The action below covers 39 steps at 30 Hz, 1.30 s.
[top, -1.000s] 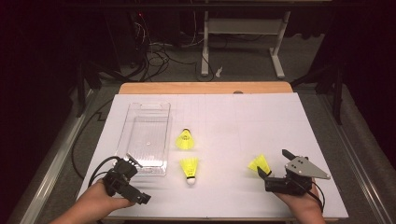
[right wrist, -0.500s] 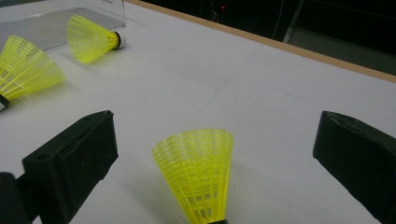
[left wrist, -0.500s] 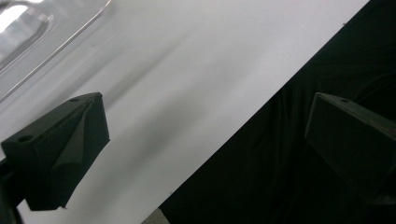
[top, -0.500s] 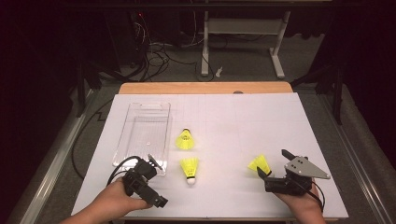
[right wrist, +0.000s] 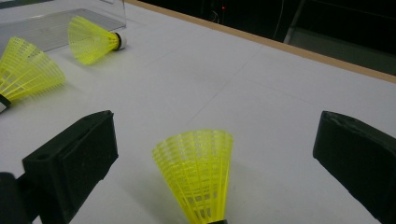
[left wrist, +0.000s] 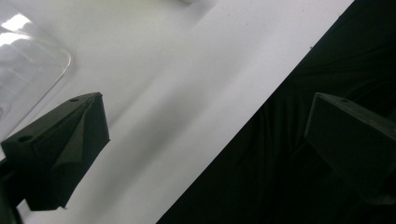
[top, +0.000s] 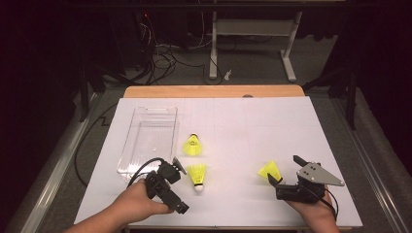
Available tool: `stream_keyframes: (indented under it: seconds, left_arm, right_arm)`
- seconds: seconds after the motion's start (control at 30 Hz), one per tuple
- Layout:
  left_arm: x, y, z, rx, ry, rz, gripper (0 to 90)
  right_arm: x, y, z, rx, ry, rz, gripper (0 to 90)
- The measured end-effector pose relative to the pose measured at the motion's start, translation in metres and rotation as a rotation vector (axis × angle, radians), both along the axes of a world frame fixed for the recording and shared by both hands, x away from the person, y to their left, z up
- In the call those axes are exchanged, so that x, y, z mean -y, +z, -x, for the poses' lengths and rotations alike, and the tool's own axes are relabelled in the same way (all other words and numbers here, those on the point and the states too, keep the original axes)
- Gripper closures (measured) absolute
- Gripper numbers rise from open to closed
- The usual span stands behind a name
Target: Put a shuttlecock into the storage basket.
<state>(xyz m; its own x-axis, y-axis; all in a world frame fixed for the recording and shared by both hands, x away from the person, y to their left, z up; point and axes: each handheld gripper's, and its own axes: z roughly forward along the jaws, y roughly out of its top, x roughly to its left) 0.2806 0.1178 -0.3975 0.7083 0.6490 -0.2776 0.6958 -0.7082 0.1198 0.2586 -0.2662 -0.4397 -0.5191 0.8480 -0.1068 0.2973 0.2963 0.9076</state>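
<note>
Right tongs spread wide, empty — a yellow shuttlecock lies on the white desk between the jaws, touching neither. Left tongs also spread, empty, just beside a second shuttlecock near the clear tray.

a lab or test room, by the look of it: a table covered in plain white sheeting stands on grey carpet in a dark space, with loose cables tangled on the floor and a desk frame (white, metal-legged) behind.
</note>
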Motion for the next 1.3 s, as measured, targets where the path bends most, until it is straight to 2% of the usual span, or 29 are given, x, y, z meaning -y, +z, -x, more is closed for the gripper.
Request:
stream_keyframes:
  seconds: [0.27, 0.53, 0.73, 1.07, 1.3]
  left_arm:
    - [0.015, 0.007, -0.005, 0.002, -0.031, -0.005, 0.7]
    - [0.028, 0.026, -0.016, 0.023, -0.05, 0.0, 0.7]
    - [0.034, 0.037, -0.03, 0.045, -0.053, -0.006, 1.2]
    - [0.039, 0.042, -0.054, 0.058, -0.044, -0.025, 1.7]
    - [0.04, 0.04, -0.069, 0.044, -0.037, -0.032, 2.7]
  right_arm:
    - [0.0, 0.0, 0.0, -0.002, 0.001, -0.001, 0.4]
    - [0.0, 0.0, 0.0, -0.004, 0.002, -0.004, 0.5]
    - [0.001, 0.0, 0.0, -0.004, 0.004, -0.007, 0.4]
    - [0.001, 0.0, 0.0, -0.005, 0.001, -0.012, 0.5]
    - [0.002, 0.0, 0.0, -0.009, 0.0, -0.015, 0.5]
